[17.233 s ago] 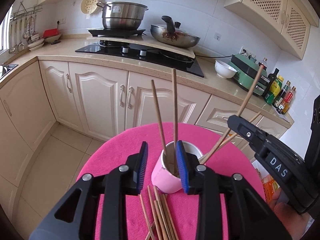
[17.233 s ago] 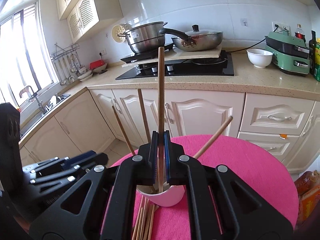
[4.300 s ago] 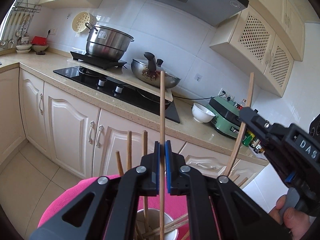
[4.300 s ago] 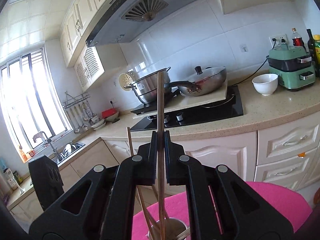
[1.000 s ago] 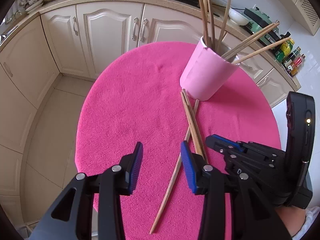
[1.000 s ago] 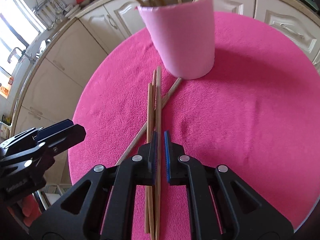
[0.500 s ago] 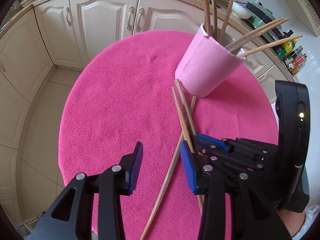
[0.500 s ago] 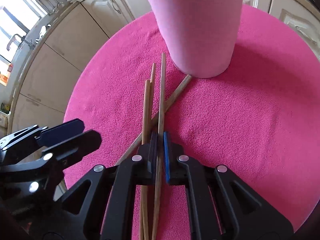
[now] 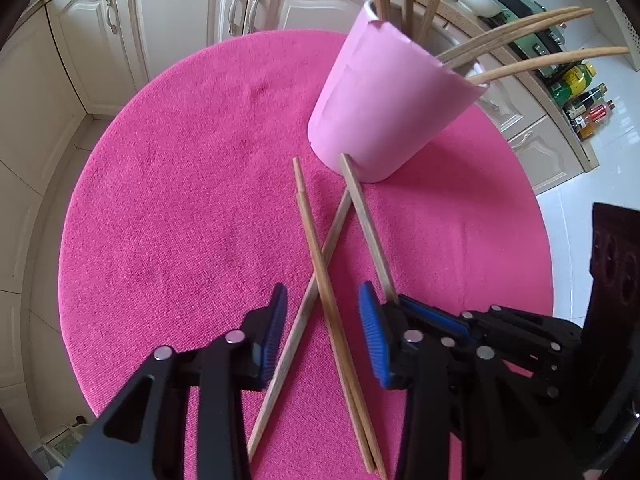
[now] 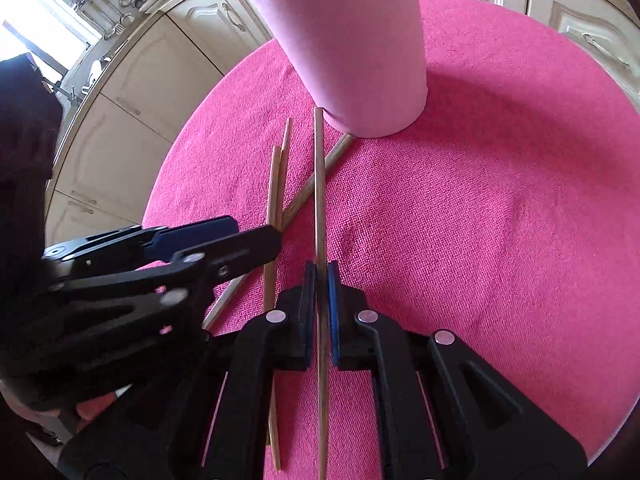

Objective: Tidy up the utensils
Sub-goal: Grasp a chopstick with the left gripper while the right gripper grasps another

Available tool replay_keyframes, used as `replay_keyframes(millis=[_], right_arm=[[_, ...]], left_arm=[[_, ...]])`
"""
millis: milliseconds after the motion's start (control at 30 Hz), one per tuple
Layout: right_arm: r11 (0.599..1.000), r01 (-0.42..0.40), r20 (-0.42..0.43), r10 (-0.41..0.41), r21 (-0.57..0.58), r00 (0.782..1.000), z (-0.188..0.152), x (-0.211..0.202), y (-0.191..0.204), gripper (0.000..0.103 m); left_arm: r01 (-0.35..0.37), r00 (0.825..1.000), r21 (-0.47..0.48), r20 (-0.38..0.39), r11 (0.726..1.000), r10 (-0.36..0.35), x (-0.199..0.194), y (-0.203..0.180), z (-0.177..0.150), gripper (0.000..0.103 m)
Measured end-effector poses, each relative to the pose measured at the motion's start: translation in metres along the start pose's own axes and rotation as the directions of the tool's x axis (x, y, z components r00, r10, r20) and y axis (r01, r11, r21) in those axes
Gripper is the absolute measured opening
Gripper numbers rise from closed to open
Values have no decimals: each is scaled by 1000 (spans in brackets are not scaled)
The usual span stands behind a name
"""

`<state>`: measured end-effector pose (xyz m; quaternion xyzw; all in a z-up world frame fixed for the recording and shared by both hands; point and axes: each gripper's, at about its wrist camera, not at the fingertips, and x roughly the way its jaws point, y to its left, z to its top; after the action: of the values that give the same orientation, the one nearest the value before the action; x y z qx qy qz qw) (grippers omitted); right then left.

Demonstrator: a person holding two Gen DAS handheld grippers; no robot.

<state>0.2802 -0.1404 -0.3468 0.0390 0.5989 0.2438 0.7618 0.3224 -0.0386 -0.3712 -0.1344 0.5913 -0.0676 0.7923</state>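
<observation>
The right hand-held gripper (image 10: 319, 280) is clamped on one wooden chopstick (image 10: 319, 184), which runs straight out between its blue pads toward the pink cup (image 10: 352, 48); the stick's far tip lies just beside the cup's base. The left hand-held gripper (image 9: 322, 320) hangs over the pink table (image 9: 168, 184) with its jaws closing. Between them lie a pair of chopsticks (image 9: 316, 248) side by side and a crossing chopstick (image 9: 332, 236) slanting under them, but the pads press on none of these yet.

The relation that matters: the loose sticks lie with their long axes running away from the left gripper toward the cup, roughly in line with its fingers, so the jaws close across their width. The left gripper is plainly the nearer one to them; the right one, just to its side, is already occupied. The cup stands beyond both, upright, already holding several chopsticks (image 9: 532, 40) that lean out over its rim. As I judge it, the closing jaws may catch more than one stick.
</observation>
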Motion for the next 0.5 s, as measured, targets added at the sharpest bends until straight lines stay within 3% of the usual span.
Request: replay_keyframes(millis=[67,133,500], right_arm=[[1000,-5,-3,5,3,1000,0,-2,-1,6],[1000,-11,-1,11,5,1000,0,-5,-2,6],[997,-68,41,67,39,997,-7,-23,-6,6]], left_arm=[[-9,1000,-5,-13,1000,9,4,-1,1,14],[-12,1000,-10,-29,1000,12,10,-1,3,10],[44,999,-28,30,999,-43,-12,7,-4,6]])
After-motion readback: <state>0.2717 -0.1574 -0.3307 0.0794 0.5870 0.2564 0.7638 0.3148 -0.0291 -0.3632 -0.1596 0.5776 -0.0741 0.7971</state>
